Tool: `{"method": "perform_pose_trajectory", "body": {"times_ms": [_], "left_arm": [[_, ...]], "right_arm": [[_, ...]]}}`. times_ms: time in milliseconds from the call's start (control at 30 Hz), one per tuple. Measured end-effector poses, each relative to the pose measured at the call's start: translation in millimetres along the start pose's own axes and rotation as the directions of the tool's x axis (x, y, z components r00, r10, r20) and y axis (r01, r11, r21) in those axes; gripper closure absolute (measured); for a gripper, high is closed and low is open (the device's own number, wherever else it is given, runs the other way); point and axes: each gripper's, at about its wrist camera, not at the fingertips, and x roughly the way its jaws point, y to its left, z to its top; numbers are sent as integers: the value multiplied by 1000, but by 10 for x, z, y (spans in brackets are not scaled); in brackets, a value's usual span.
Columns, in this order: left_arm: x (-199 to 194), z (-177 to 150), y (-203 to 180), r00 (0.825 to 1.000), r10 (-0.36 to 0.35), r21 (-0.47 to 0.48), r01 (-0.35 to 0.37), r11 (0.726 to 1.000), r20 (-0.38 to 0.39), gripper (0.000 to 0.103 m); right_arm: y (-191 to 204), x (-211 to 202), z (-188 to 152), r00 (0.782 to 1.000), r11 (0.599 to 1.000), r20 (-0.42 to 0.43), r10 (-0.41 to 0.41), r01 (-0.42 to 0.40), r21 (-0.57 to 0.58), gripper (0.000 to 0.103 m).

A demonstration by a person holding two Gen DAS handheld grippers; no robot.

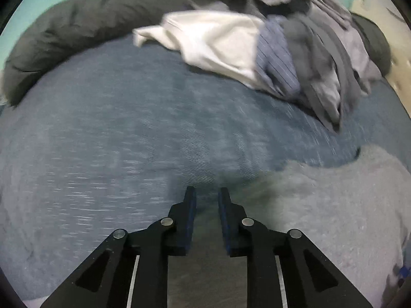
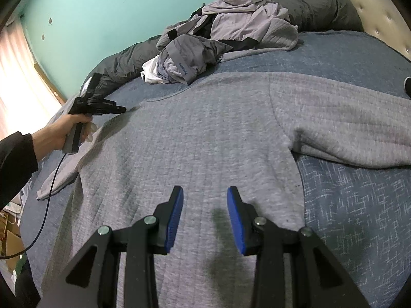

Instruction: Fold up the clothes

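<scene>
I see the grey sweater [image 2: 205, 133] spread flat on the blue bed [image 2: 359, 218], one sleeve reaching right. My right tool [image 2: 205, 195] hovers over its lower part, jaws wide and empty. My left tool [image 1: 207, 195] sits at the sweater's far left edge, jaws narrowly parted, empty. A clothes pile [image 2: 218, 38] lies beyond.

Teal wall [image 2: 97, 12], blue bedspread [image 2: 359, 218], bright window [image 2: 18, 77]

Small blue lettering on the grey garment [image 2: 183, 63] is unreadable.
</scene>
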Motion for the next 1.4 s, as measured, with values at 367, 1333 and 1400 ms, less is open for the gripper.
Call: {"method": "perform_pose_trajectory", "body": {"times_ms": [367, 1333, 1400], "left_arm": [[111, -278, -85, 1000, 13, 98, -11, 995, -20, 83], [-1639, -2537, 222, 979, -183, -31, 181, 983, -86, 62], [-1746, -2653, 133, 977, -195, -18, 194, 981, -85, 62]], "right_arm": [[27, -21, 3, 1000, 1000, 7, 7, -7, 3, 68], [47, -619, -11, 997, 998, -58, -55, 57, 33, 54], [4, -757, -76, 994, 996, -79, -73, 76, 35, 54]]}}
